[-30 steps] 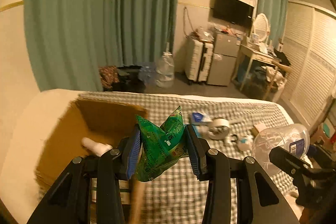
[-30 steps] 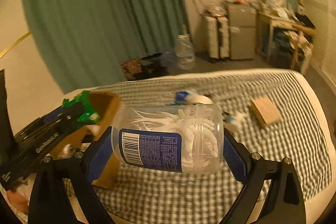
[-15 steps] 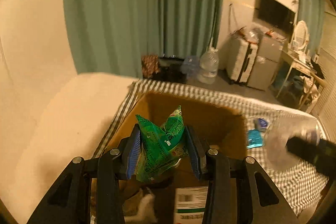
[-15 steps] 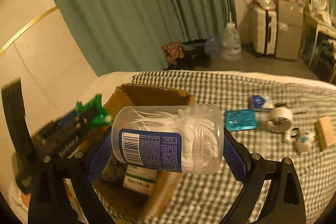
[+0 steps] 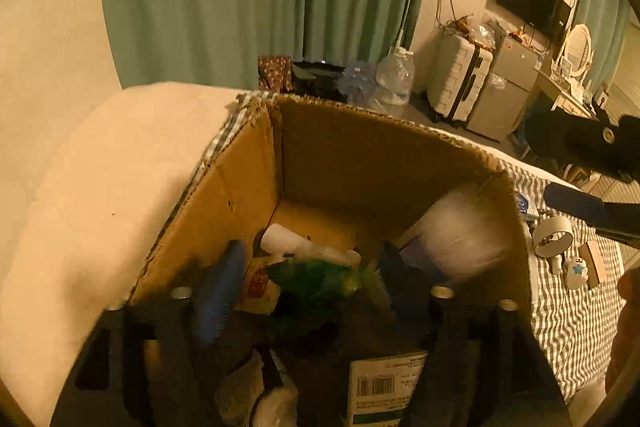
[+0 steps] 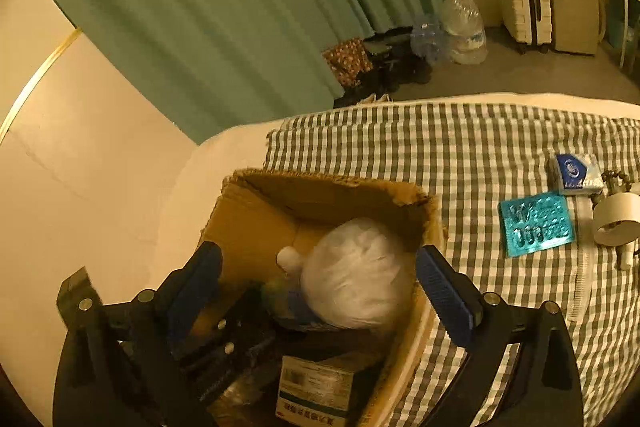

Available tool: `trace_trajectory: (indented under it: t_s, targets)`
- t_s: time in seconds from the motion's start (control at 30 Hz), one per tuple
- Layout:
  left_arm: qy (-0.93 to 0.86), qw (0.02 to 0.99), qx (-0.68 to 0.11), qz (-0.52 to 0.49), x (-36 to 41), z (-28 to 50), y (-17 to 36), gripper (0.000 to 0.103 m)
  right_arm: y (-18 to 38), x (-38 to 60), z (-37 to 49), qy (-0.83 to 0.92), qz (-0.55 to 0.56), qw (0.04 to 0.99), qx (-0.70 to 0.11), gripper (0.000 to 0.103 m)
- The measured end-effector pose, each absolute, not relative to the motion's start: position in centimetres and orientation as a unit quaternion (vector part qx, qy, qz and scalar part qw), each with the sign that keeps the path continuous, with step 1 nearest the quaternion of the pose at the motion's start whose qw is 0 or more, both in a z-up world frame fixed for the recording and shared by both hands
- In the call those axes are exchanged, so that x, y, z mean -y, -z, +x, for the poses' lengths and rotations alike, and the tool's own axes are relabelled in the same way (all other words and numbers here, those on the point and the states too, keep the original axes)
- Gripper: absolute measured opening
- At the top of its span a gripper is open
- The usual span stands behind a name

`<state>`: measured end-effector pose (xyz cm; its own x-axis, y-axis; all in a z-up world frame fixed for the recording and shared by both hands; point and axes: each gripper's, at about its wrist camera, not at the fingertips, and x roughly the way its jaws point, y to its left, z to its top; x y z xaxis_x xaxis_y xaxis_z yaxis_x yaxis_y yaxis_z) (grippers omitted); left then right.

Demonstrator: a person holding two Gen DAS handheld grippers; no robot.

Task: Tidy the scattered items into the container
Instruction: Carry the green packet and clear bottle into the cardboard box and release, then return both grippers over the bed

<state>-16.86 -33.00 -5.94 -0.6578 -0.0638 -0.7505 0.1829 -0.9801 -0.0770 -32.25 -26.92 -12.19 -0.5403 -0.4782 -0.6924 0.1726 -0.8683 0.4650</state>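
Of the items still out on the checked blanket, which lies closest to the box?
The teal packet: it lies nearest the cardboard box, with the blue-and-white pack and tape roll beyond it.

Cardboard box (image 6: 256, 223) crowded: clear jar (image 6: 356, 291), green packet (image 5: 316, 283) fill it; little room left

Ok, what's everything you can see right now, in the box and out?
cardboard box: one, brown, on the bedspread
clear jar: one, see-through, inside the box
green packet: one, green, inside the box
white tube: one, white, box floor
labelled carton: one, white-green, inside the box
teal packet: one, teal, right of the box
blue pack: one, blue-white, beyond the teal packet
tape roll: one, white, beside the teal packet
bedspread: one, grey-white check
left gripper: open, over the box
right gripper: open, over the box
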Motion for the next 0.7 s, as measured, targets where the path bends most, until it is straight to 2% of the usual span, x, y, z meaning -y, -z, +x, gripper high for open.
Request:
trace_trajectory:
  t_s: [0.2, 0.3, 0.4, 0.7]
  targets:
    - [0.912, 0.081, -0.059, 0.397, 30.6, -14.3, 4.2, 0.081, 9.9, 24.7, -29.1, 0.885, 0.409, 0.163, 0.155, 0.1]
    - [0.923, 0.073, -0.052, 0.375, 28.5, -12.8, 2.3, 0.093, 7.9, 22.9, -25.8, 0.915, 0.364, 0.133, 0.112, 0.1]
    - [0.93, 0.082, -0.043, 0.356, 26.2, -11.7, 0.1, 0.1, 5.9, 21.4, -22.9, 0.939, 0.325, 0.084, 0.076, 0.1]
    - [0.947, 0.082, -0.029, 0.31, 20.1, -8.8, -4.6, 0.103, 1.4, 15.3, -14.5, 0.975, 0.219, 0.006, 0.022, 0.103]
